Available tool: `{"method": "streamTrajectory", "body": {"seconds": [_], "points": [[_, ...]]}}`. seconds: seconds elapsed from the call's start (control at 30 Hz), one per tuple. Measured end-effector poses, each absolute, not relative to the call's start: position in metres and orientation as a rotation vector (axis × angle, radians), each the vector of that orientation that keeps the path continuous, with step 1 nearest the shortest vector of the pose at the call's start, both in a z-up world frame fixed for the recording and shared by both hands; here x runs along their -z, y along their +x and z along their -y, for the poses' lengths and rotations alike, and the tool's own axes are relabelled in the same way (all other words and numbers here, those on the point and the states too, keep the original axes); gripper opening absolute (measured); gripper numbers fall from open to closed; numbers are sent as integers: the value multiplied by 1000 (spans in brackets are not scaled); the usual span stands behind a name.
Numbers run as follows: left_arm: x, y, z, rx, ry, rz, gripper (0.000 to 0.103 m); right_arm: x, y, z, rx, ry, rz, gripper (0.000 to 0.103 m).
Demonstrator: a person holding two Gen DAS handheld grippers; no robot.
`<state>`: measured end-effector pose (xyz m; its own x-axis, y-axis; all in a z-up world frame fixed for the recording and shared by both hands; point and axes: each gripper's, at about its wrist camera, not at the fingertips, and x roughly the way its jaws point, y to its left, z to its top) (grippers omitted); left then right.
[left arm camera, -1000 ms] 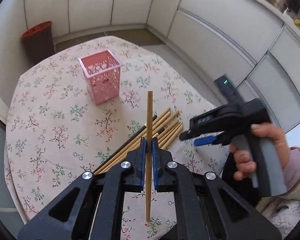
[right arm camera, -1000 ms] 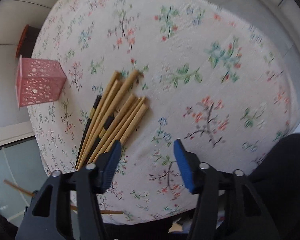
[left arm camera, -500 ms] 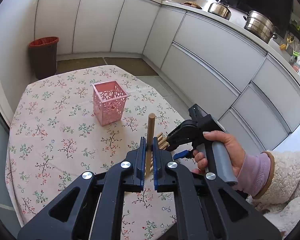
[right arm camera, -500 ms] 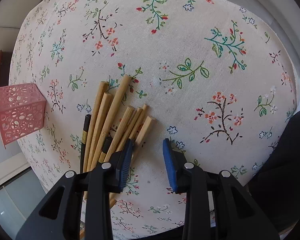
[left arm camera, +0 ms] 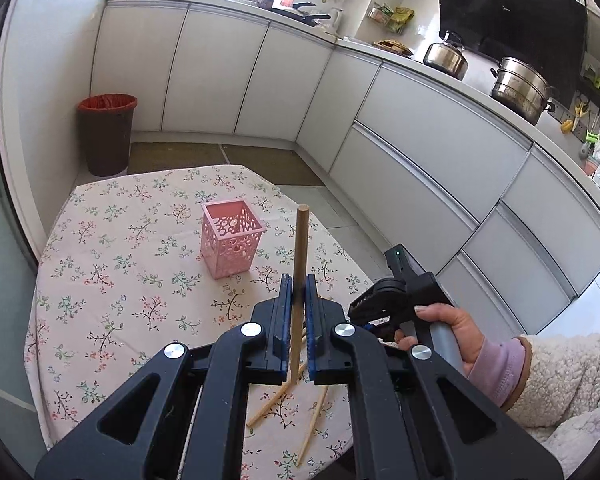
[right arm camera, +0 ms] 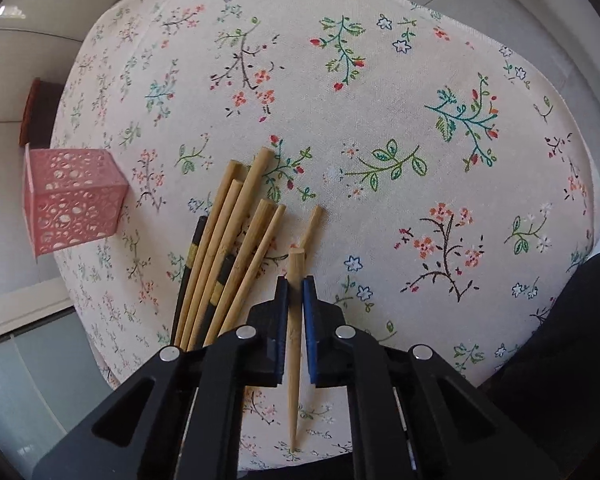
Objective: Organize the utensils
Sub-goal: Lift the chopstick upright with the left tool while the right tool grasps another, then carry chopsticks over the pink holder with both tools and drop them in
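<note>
So, my left claw (left arm camera: 296,300) is clamped on one pale wooden chopstick (left arm camera: 300,248), which stands nearly upright between the blue pads, its blunt end above them and its thin end below, over the tabletop (left arm camera: 112,280) with its cream cloth printed in small flowers. Beyond that stick sits the pink perforated plastic square holder (left arm camera: 233,239), upright on the cloth and well apart from my claw; through its open top I see only its own pierced walls and floor, no utensils inside. My right claw (right arm camera: 296,300) is pressed together on a second pale wooden chopstick (right arm camera: 294,328), blunt end pointing forward, tapered tip trailing back toward me above the cloth. Just to its left lies the loose bundle of wooden chopsticks (right arm camera: 236,248), side by side and touching, with two black chopsticks banded in yellow (right arm camera: 192,264) among them, and one more pale stick (right arm camera: 312,226) resting singly just ahead of my right claw. In the right view the pink holder (right arm camera: 74,200) stands near the left edge of the tabletop (right arm camera: 380,100), apart from the bundle. A brown bin with a red liner (left arm camera: 106,134) stands on the floor by the white cabinets (left arm camera: 220,72).
</note>
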<state>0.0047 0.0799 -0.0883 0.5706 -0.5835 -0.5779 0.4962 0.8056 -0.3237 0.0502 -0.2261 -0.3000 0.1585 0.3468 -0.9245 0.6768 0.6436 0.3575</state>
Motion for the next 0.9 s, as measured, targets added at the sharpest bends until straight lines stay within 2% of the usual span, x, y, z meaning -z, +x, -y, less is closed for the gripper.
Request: {"method": "streamTrajectory", "body": {"seconds": [0.23, 0.73, 0.9], "points": [[72, -1, -72, 581, -148, -700, 6, 254, 36, 221, 138, 838, -1300, 8], [4, 31, -40, 494, -120, -628, 6, 42, 44, 227, -43, 586, -825, 8], [-16, 54, -32, 454, -119, -589, 6, -3, 72, 227, -65, 541, -713, 8]]}}
